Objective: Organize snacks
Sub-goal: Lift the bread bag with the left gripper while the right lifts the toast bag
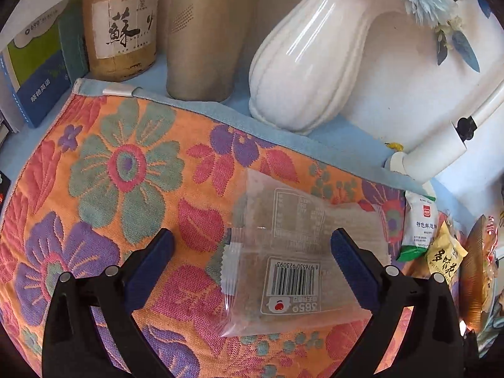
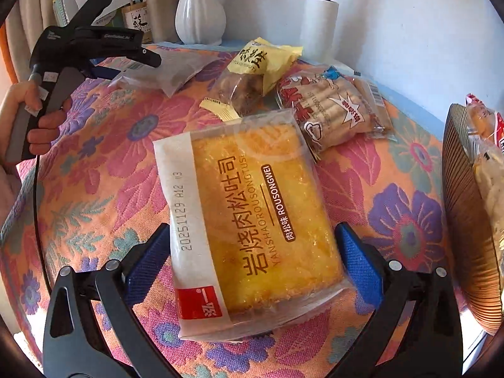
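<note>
In the left wrist view my left gripper (image 1: 252,247) stands open over the floral cloth (image 1: 126,163). A clear snack packet (image 1: 293,252) with a barcode lies flat between its fingers, close to the right one. In the right wrist view my right gripper (image 2: 253,242) is open wide around a yellow toast packet (image 2: 252,214) that rests on the cloth; the pads sit beside its edges. A hand holds the left gripper (image 2: 107,71) at the far left, next to the clear packet (image 2: 167,69).
A yellow packet (image 2: 258,63) and a red-and-white stick packet (image 2: 334,110) lie beyond the toast. A ribbed basket (image 2: 466,220) with snacks stands at the right edge. A white vase (image 1: 315,56), beige flask (image 1: 201,31), paper bag (image 1: 123,31) and books (image 1: 37,72) line the back.
</note>
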Demonstrator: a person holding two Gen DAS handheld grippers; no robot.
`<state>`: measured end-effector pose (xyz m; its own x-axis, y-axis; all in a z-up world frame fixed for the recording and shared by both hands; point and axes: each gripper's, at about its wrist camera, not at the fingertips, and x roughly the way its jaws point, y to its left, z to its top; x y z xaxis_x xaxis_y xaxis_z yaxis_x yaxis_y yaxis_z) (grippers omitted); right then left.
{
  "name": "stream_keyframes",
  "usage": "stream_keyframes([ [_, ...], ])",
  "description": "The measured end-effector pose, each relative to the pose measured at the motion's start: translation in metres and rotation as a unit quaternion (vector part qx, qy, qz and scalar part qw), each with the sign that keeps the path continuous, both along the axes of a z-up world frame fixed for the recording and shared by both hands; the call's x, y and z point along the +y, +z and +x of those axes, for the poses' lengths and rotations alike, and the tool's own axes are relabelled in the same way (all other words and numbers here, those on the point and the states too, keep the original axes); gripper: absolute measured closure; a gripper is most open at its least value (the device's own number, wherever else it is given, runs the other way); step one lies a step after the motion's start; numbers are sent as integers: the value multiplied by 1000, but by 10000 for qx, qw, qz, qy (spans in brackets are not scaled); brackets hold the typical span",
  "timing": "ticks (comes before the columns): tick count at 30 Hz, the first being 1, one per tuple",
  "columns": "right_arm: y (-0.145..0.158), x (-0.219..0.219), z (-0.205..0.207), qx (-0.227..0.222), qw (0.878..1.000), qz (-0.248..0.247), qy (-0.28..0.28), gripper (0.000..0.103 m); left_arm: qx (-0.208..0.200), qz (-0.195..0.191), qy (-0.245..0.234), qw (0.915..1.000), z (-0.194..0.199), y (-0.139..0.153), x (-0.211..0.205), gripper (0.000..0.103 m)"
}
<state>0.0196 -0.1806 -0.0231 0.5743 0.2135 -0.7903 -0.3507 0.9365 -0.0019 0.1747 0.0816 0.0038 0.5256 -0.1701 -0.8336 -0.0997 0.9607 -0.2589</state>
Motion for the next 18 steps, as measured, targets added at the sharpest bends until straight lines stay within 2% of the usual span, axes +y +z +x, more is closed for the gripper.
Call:
stream_keyframes([
  [2,1,-3,-2,-11,9999,127,-39,3,31,192,-384,9991,-14,-1,-14,5],
  [5,-1,-6,-7,15,9999,156,-62,3,73,231,-1007,9946,-41,-4,-42,5],
  [8,-1,-7,-8,-2,9999,142,-54,3,170,-69,-1914,9813,-82,0,-80,5],
  [10,-1,-9,-8,11,9997,217,-58,3,-16,-59,-2279,9737,-105,9,-96,5],
  [13,-1,-12,-8,37,9995,290,-68,3,-591,580,-1969,9769,-117,36,-89,5],
  [15,-1,-12,-8,36,9996,258,-71,3,-877,1000,-1548,9789,-100,52,-74,5],
  [16,-1,-10,-7,32,9997,222,-76,3,-919,1038,-1446,9797,-88,54,-66,5],
  [18,0,-8,-7,27,9998,191,-90,3,-860,839,-1525,9810,-54,51,-50,5],
])
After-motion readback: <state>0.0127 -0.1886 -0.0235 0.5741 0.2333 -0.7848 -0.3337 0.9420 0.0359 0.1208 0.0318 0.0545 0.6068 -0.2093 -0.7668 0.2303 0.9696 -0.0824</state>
